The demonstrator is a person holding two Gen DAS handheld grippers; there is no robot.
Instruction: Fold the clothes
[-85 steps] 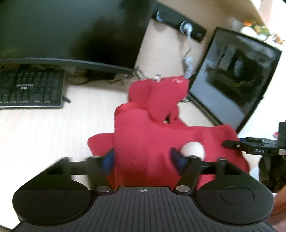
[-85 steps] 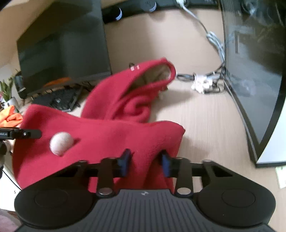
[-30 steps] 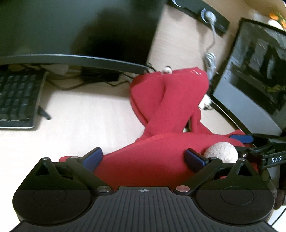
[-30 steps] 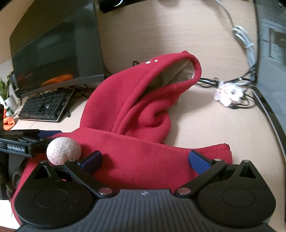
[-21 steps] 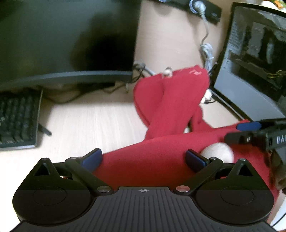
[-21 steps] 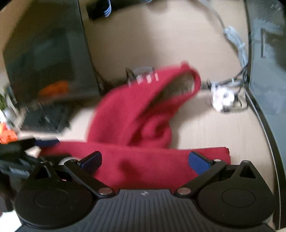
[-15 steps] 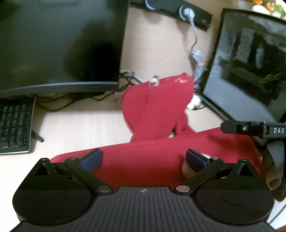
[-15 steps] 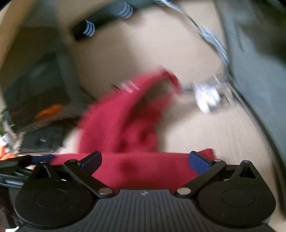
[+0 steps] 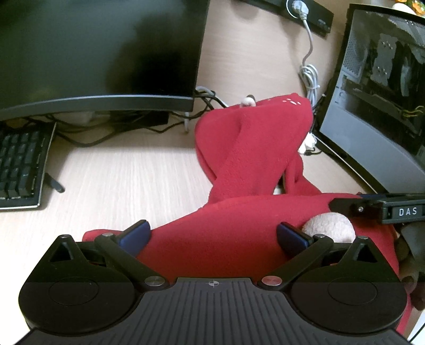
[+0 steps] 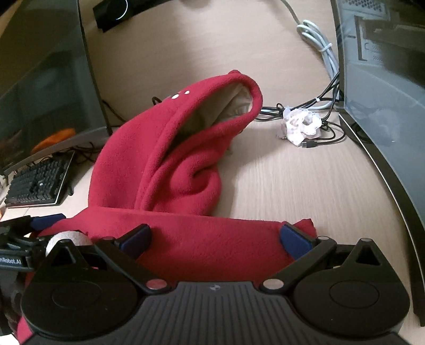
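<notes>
A red fleece hoodie [image 9: 239,244] lies on the light wooden desk [image 9: 127,180], its folded body forming a band that runs left to right just in front of both grippers. Its hood [image 10: 186,138] rises from the middle of that band and points away, toward the back wall, with the pale-lined opening facing right in the right wrist view. A pale pompom [image 9: 329,228] rests on the band near its left half.

The left gripper [image 9: 213,234] is spread wide, its 2 blue pads [image 9: 135,233] apart over the fabric and grasping nothing. The right gripper [image 10: 215,237] is likewise released, pads [image 10: 293,240] wide over the band's right part, near the cloth's corner.

Around the hoodie: a dark monitor [image 9: 101,53] stands behind on the left, with a black keyboard [image 9: 18,164] before it. A glass-sided computer case [image 9: 382,93] stands on the right, close to the hood. Between hood and case lie black cables [image 10: 326,111], a white cord [image 9: 309,77] and a crumpled white tissue [image 10: 300,124]. A black power strip [image 9: 305,8] sits on the wall.

No containers are in view.
</notes>
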